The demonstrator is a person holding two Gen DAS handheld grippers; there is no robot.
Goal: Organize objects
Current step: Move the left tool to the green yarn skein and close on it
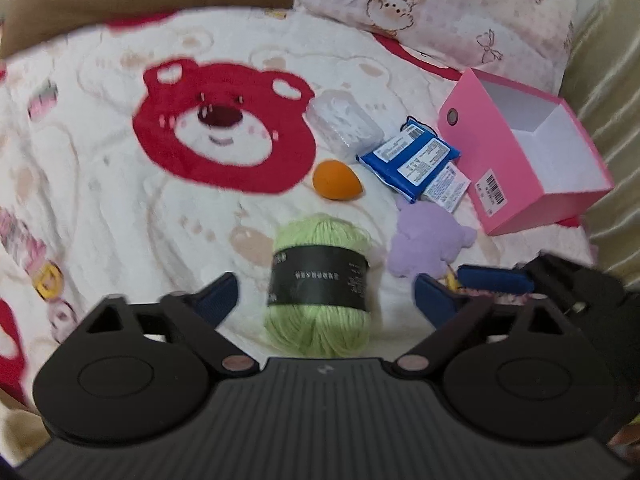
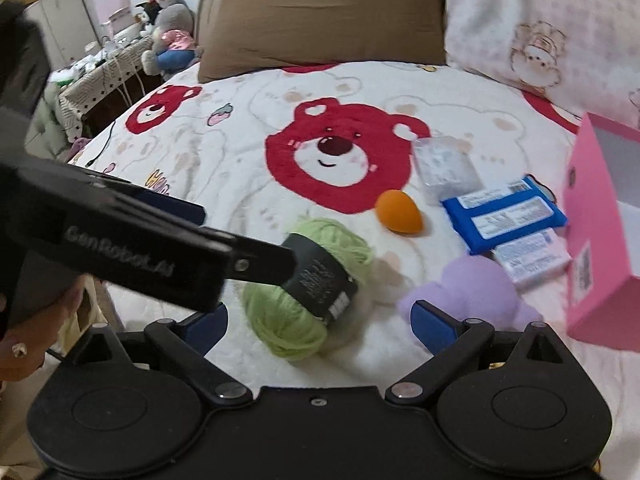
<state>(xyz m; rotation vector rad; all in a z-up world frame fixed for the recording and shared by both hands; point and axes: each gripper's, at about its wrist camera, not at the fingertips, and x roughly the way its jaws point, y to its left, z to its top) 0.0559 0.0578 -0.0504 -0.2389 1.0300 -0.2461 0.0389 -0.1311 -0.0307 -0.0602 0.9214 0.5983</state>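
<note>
Left gripper [image 1: 324, 296] is low over the bed now, jaws spread wide with the green ball of yarn [image 1: 320, 284] lying between them, and neither pad is pressing on it. The yarn sits on the bear blanket [image 1: 120, 208], its black paper band wrapped round the middle.

Right gripper [image 2: 320, 320] hangs close alongside, jaws apart too, nothing clamped. Its right finger [image 2: 434, 326] is just in front of the purple plush toy [image 2: 472, 288], though I cannot tell if it touches. From this side the left gripper's black body crosses in from the left, its tip reaching the yarn's band.

Further out, an orange egg-shaped sponge [image 1: 335, 180] lies just beyond the yarn. To its right, a blue packet [image 1: 412, 160] lies over a pink one [image 1: 446, 190], and a clear plastic case [image 1: 342, 124] rests at the far side of them. The pink box [image 1: 520, 184] stands open at the far right, white inside, with the packets near its left wall. A brown pillow [image 2: 320, 20] and a pink patterned pillow [image 1: 440, 12] line the far end of the bed.
</note>
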